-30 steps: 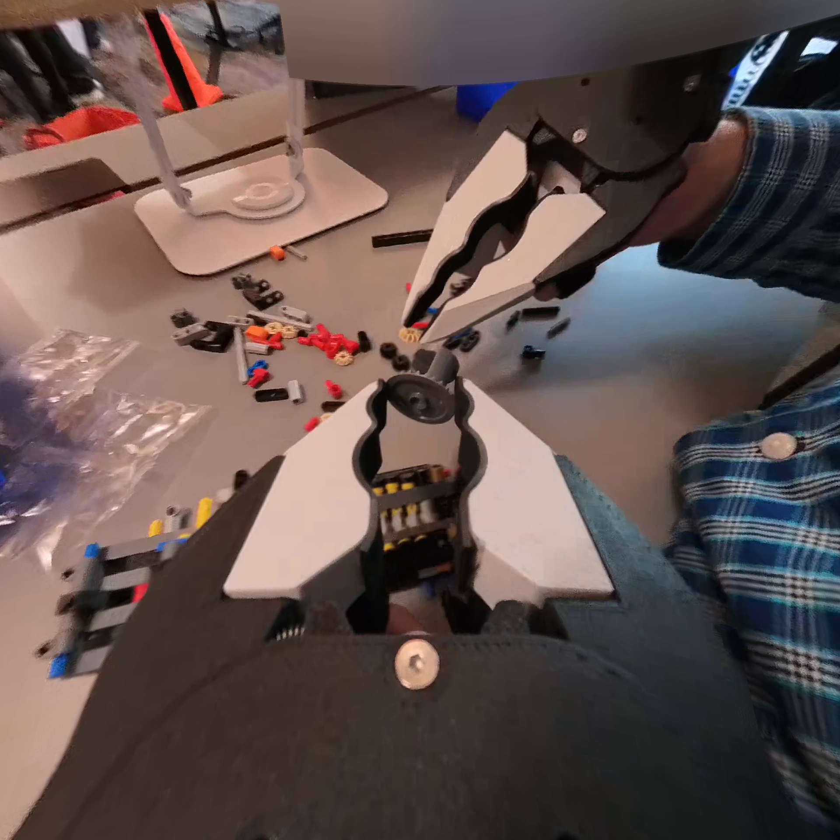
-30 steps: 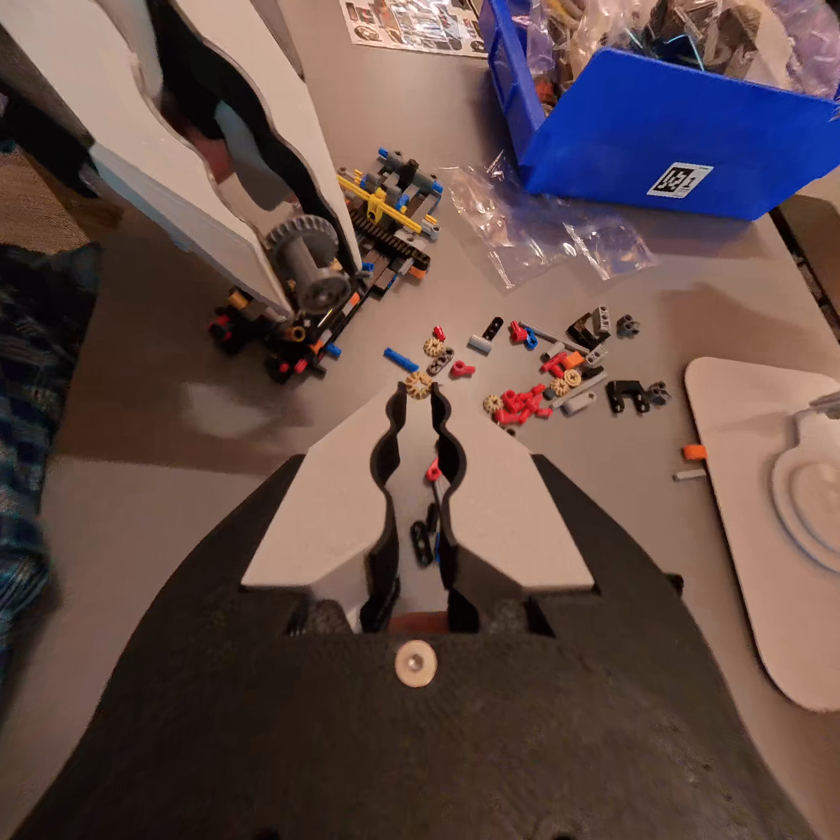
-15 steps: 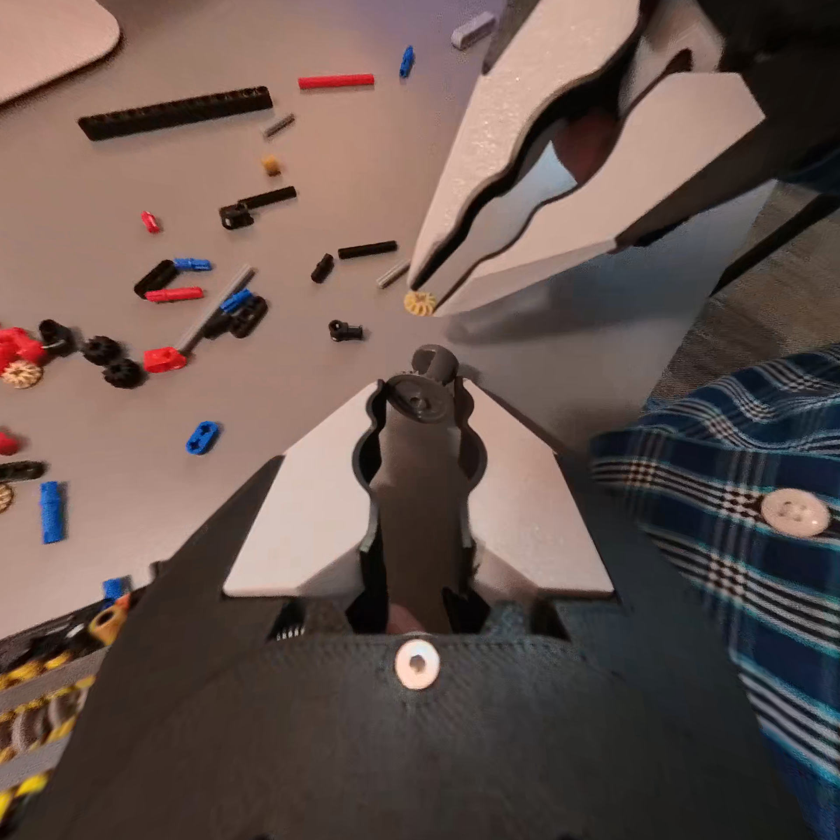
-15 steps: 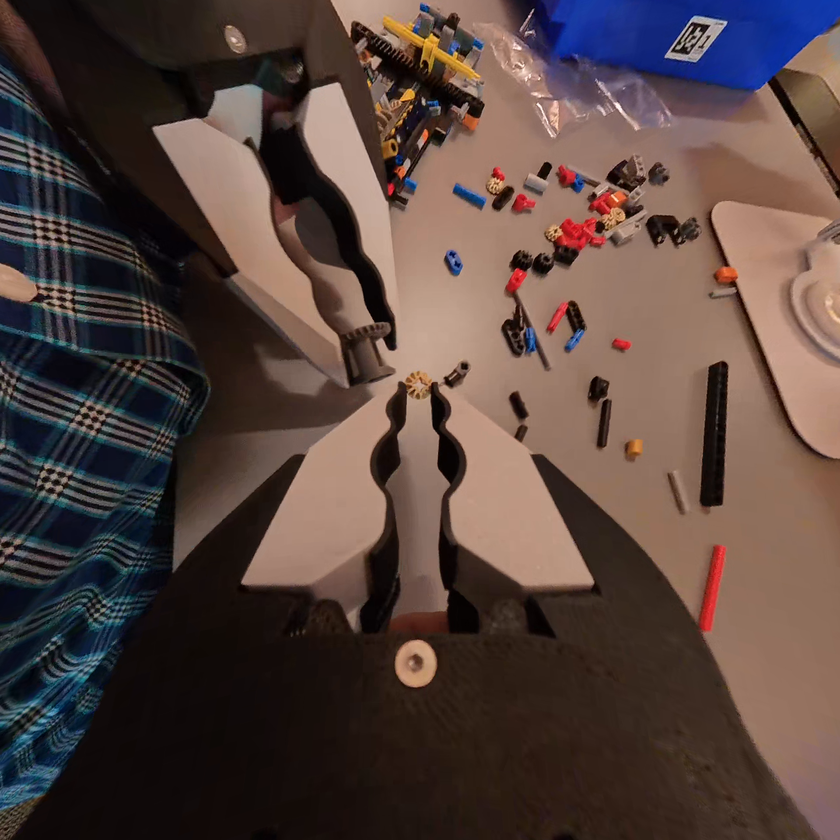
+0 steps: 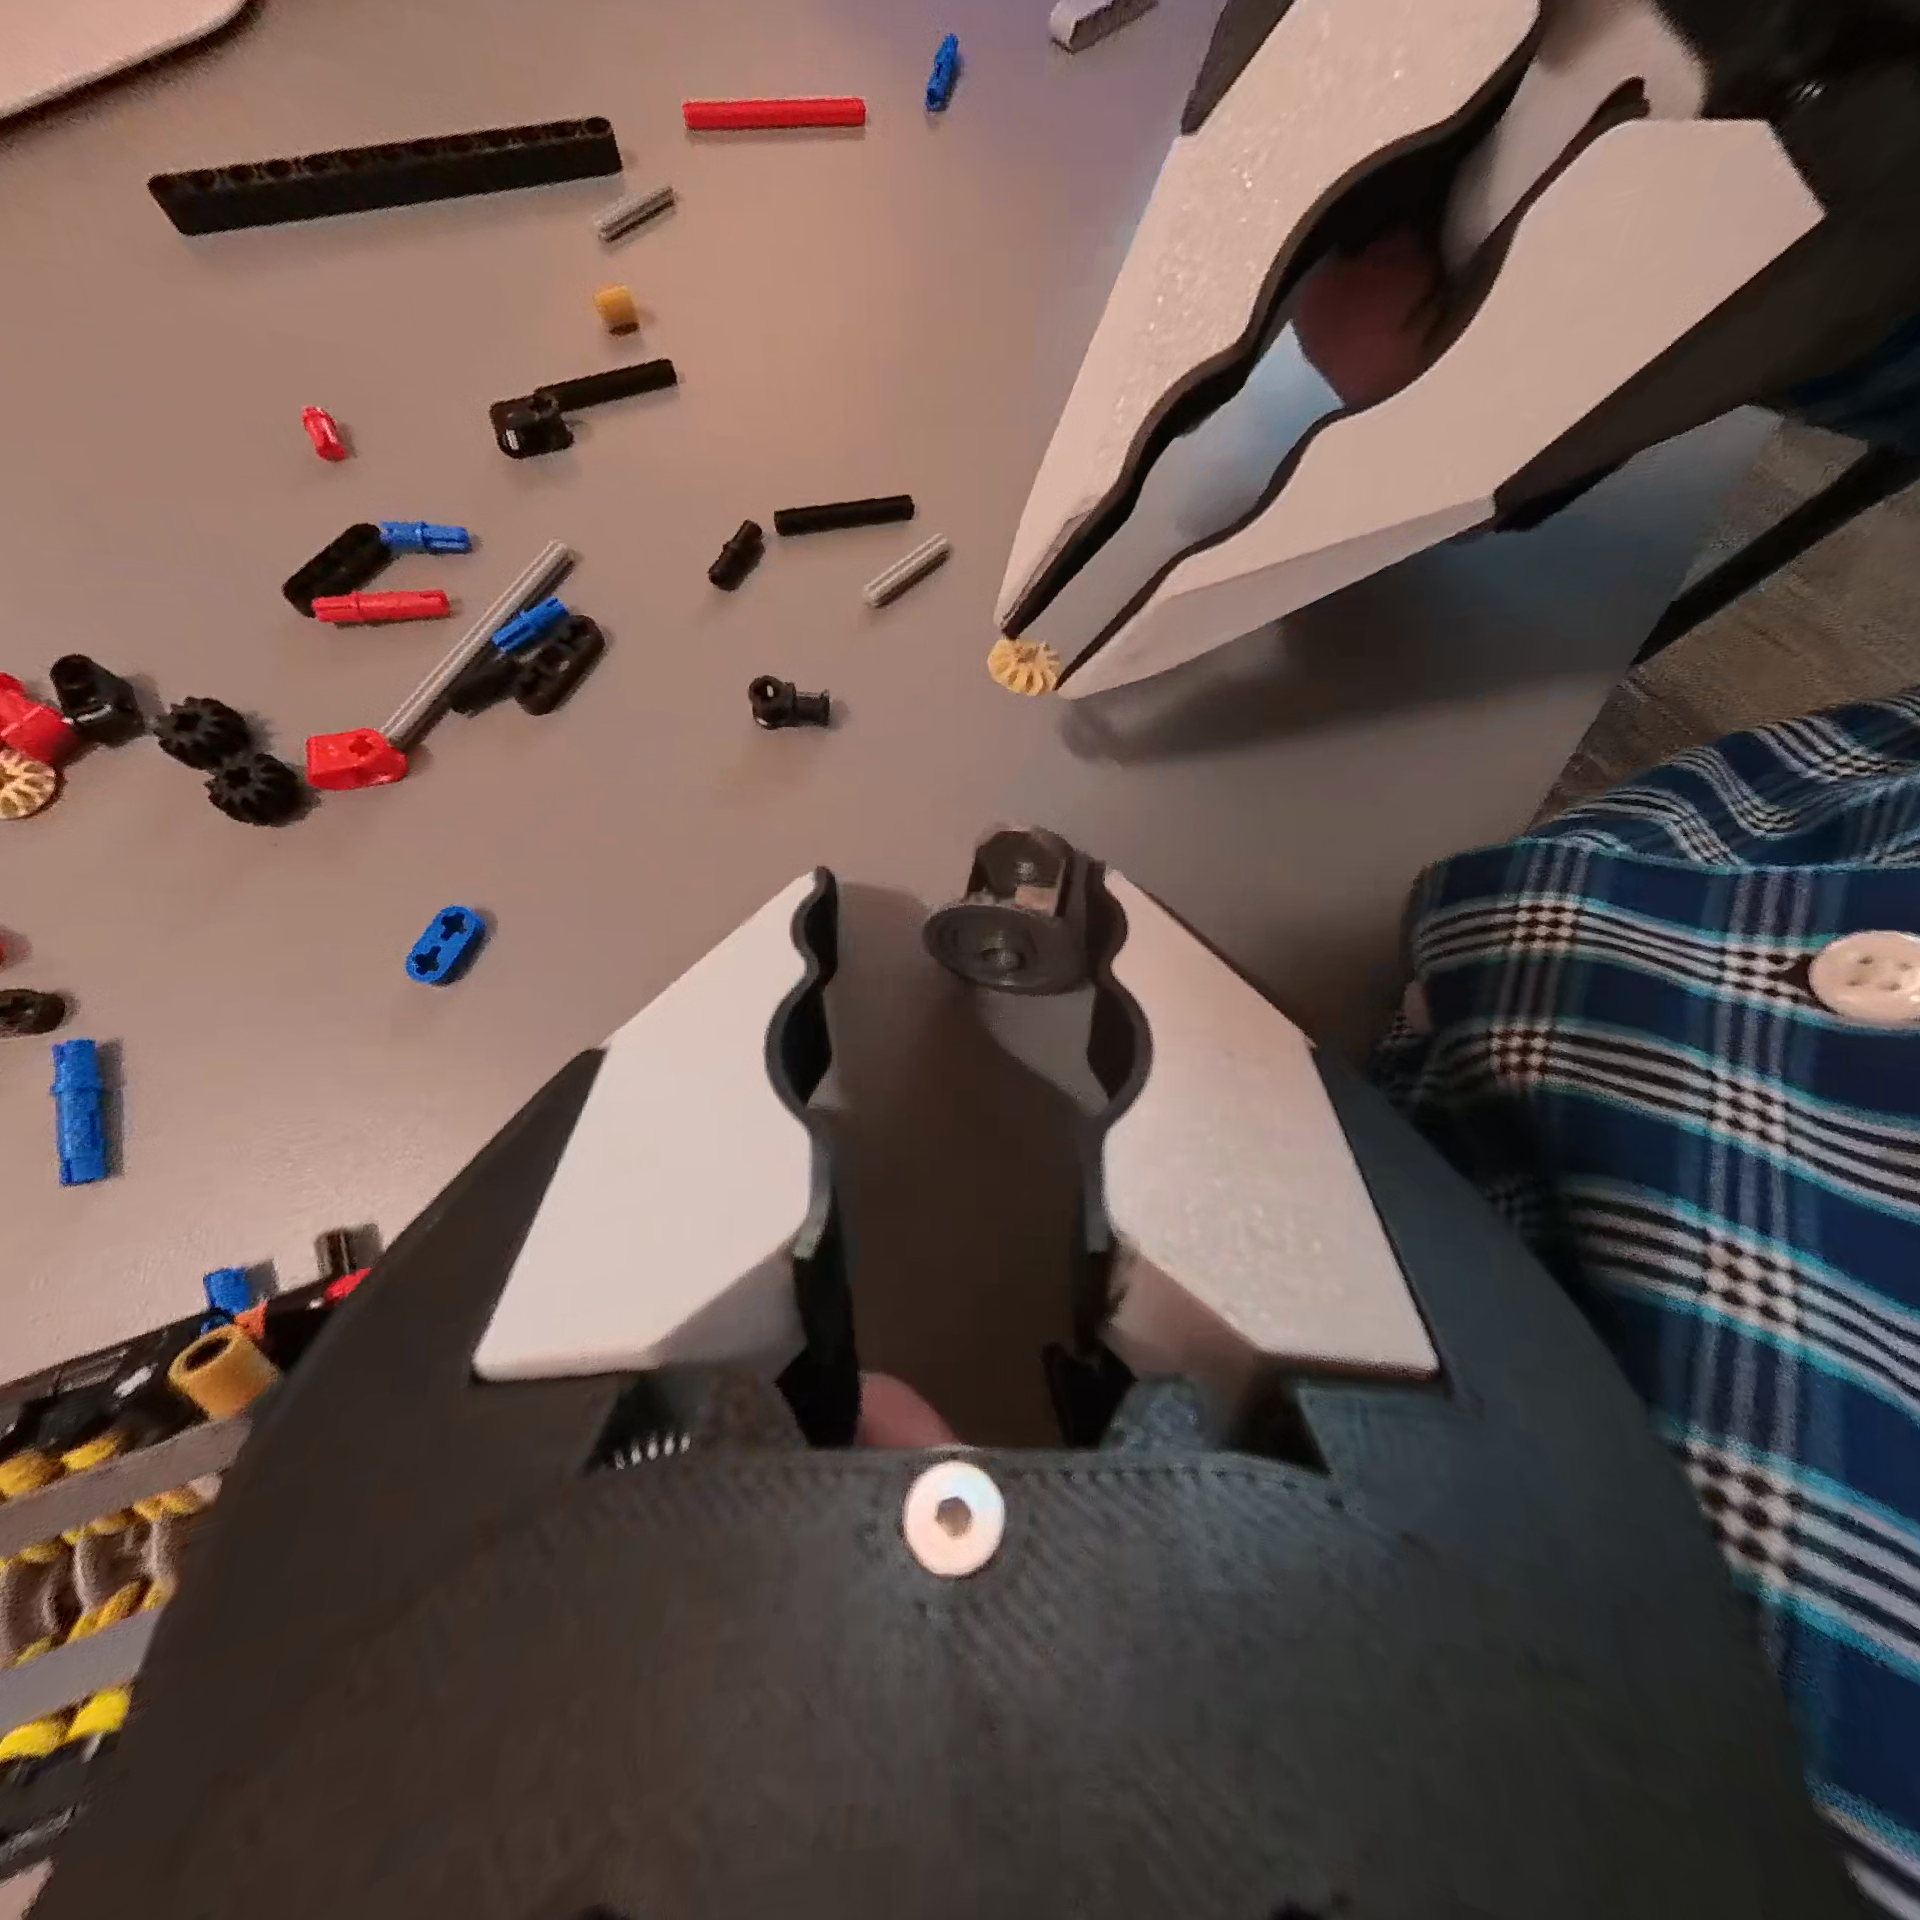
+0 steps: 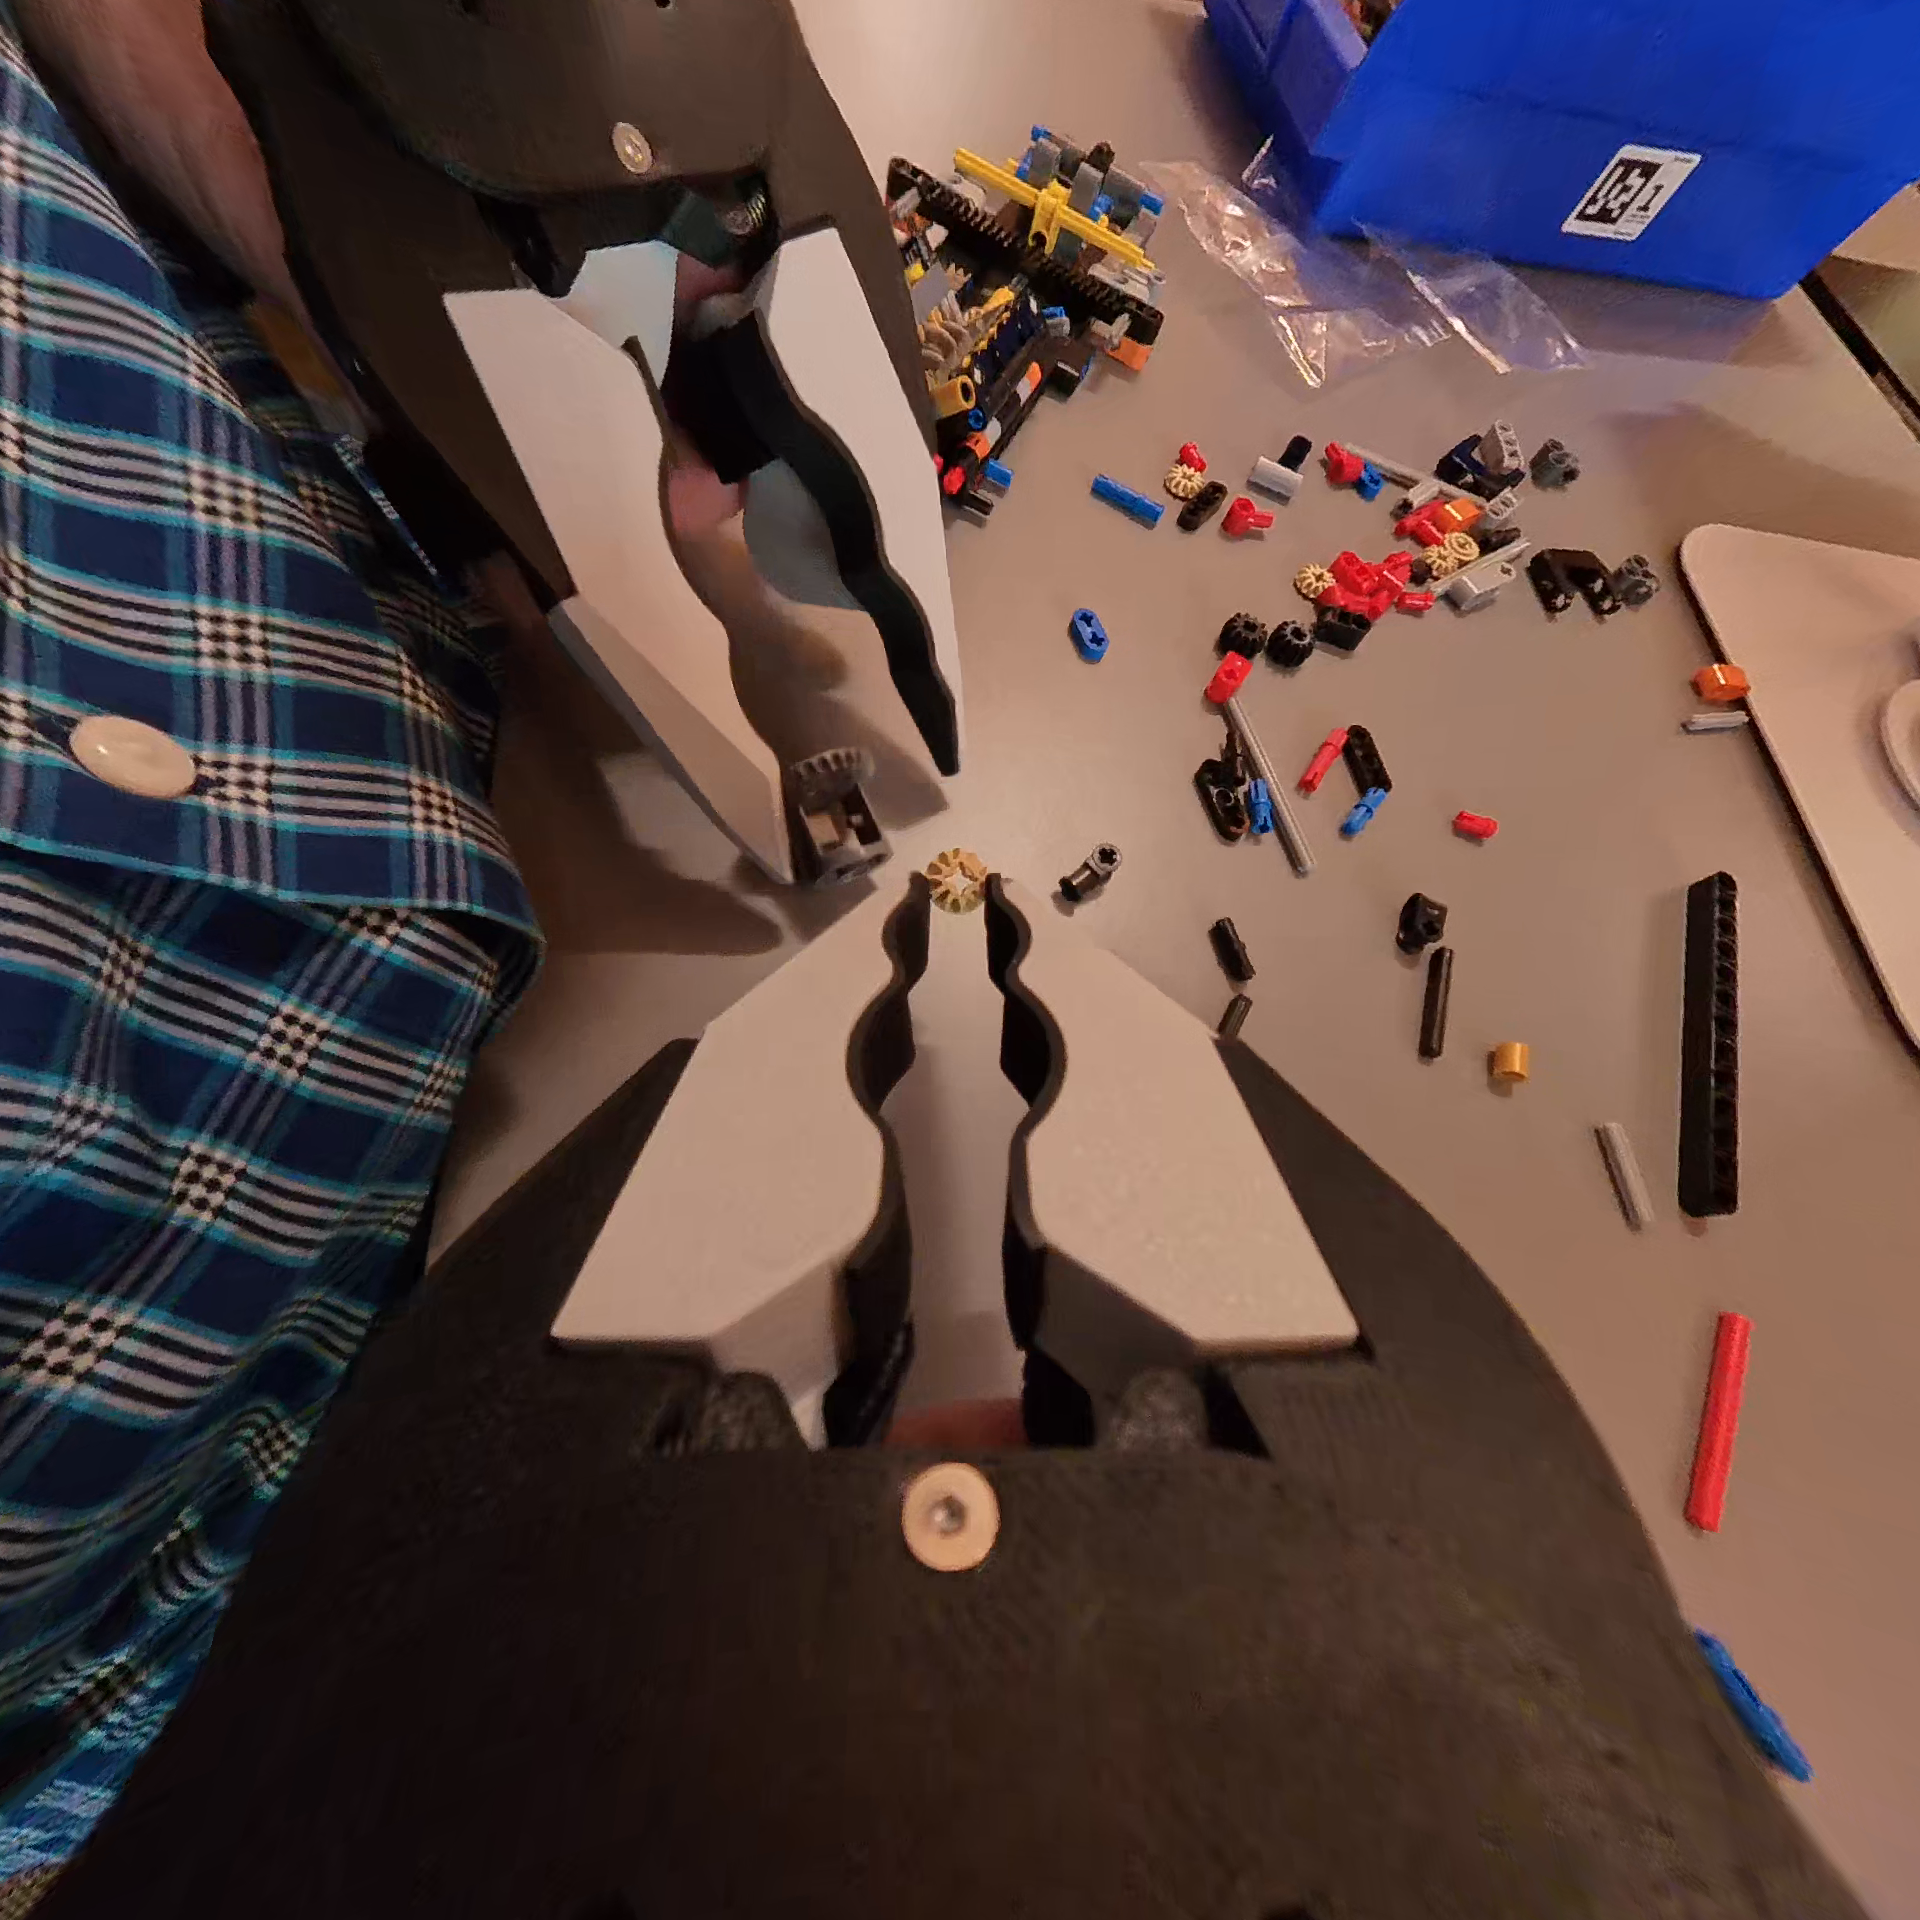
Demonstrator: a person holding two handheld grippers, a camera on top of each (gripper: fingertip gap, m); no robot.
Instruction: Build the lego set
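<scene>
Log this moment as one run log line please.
left gripper: open, dark grey gear piece against one finger | right gripper: shut on tan gear

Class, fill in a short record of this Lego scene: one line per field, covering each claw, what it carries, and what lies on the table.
Left claw: open; dark grey gear piece sits against one finger, with a gap to the other
Right claw: shut on small tan gear, pinched at the tips
Two pieces: close together, not joined
Table: scattered red, blue and black parts; long black beam; red rod
Half-built model: far side, beside blue bin
</scene>
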